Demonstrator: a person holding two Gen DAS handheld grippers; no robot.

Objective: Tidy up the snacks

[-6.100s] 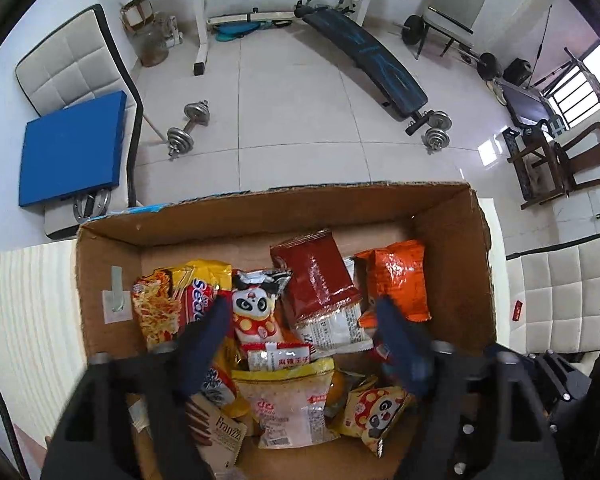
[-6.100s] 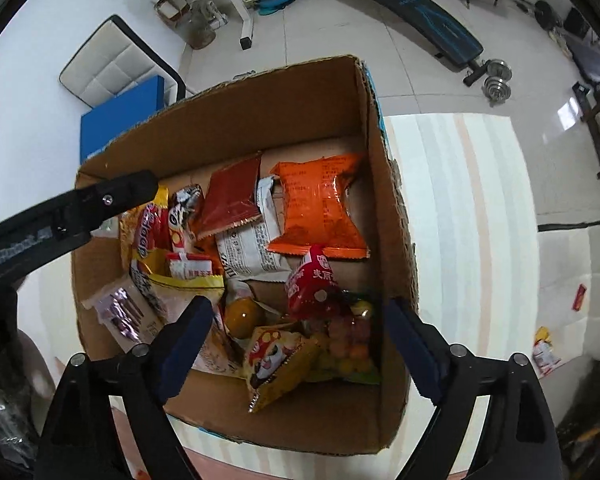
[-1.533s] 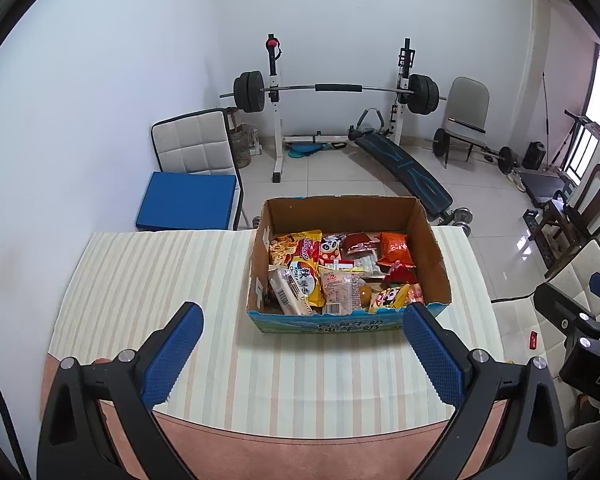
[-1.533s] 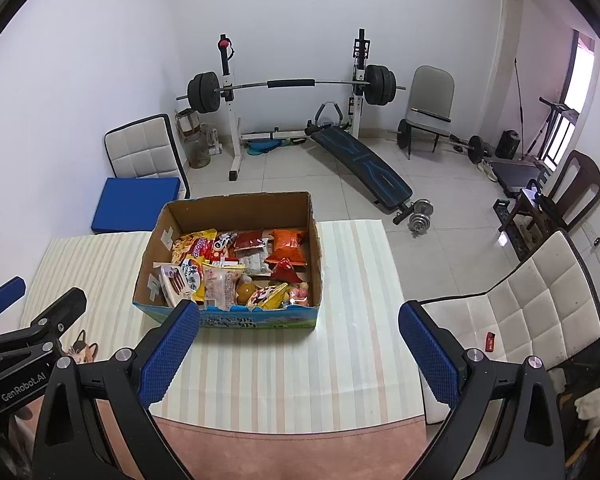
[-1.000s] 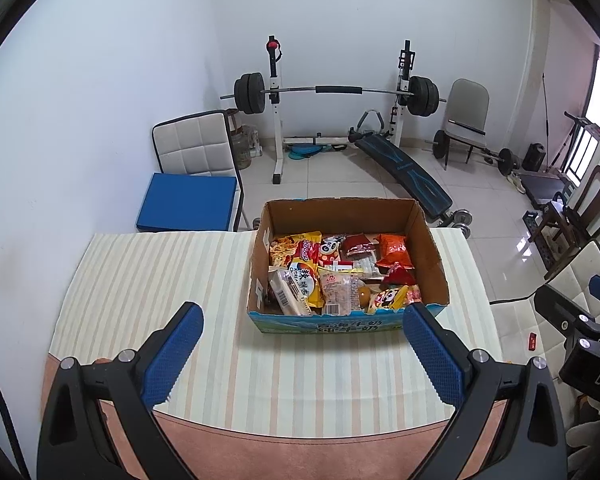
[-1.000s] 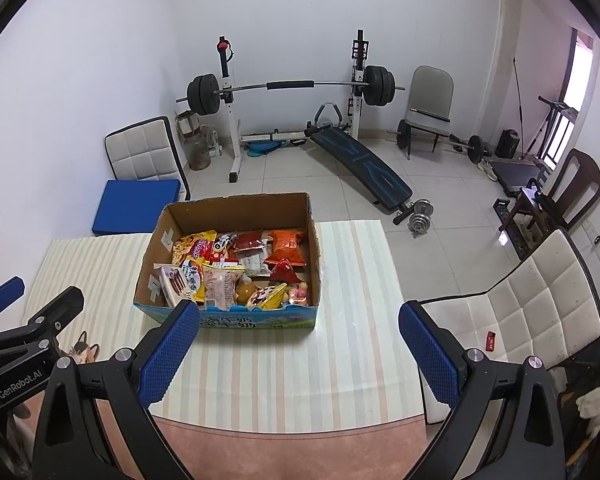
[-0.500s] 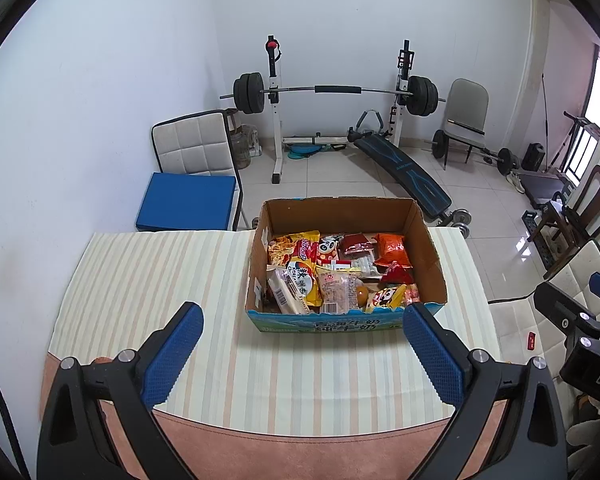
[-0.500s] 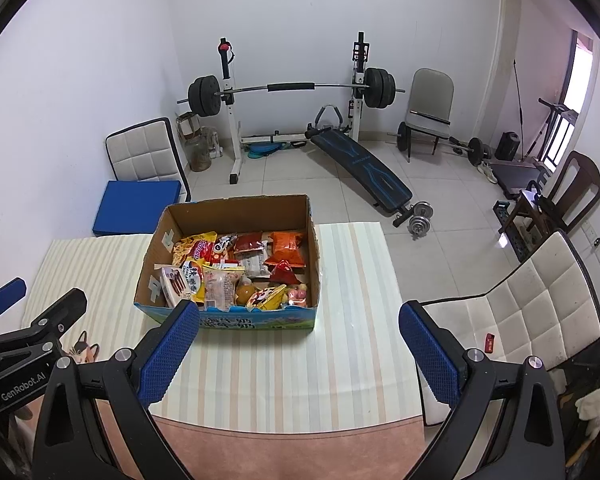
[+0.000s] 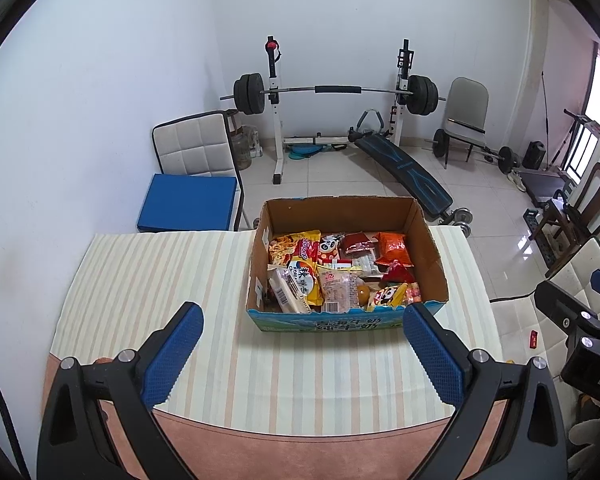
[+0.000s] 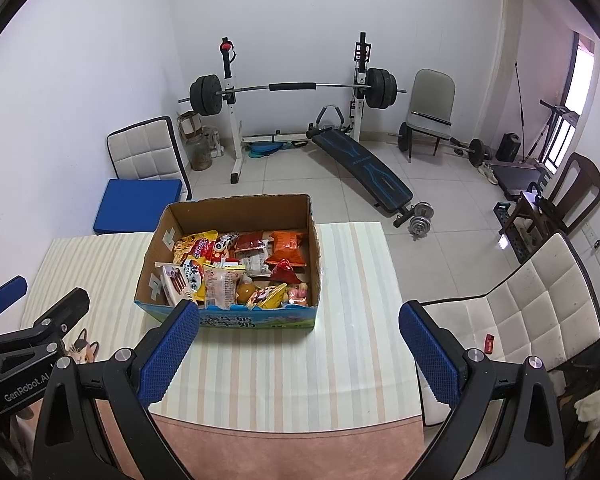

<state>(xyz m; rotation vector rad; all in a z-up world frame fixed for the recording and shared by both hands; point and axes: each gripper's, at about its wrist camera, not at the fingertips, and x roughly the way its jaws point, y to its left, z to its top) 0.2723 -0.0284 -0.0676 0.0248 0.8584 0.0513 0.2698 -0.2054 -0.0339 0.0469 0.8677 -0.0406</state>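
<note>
- Since the close-in frames, we had drawn both grippers back from inside the cardboard box [image 9: 346, 264] to the table's near edge.
- We held the left gripper [image 9: 302, 354] and right gripper [image 10: 298, 350] with jaws apart and empty.
- We found all snacks [image 10: 240, 270] lying in the box on the striped tablecloth [image 9: 172, 280]; we judged the task complete.

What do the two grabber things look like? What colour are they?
Both look alike. The left gripper and right gripper have black frames with silver bolts, and two fingers covered in bumpy blue pads. White letters, partly readable, are printed on the black bodies seen from the side.
</note>
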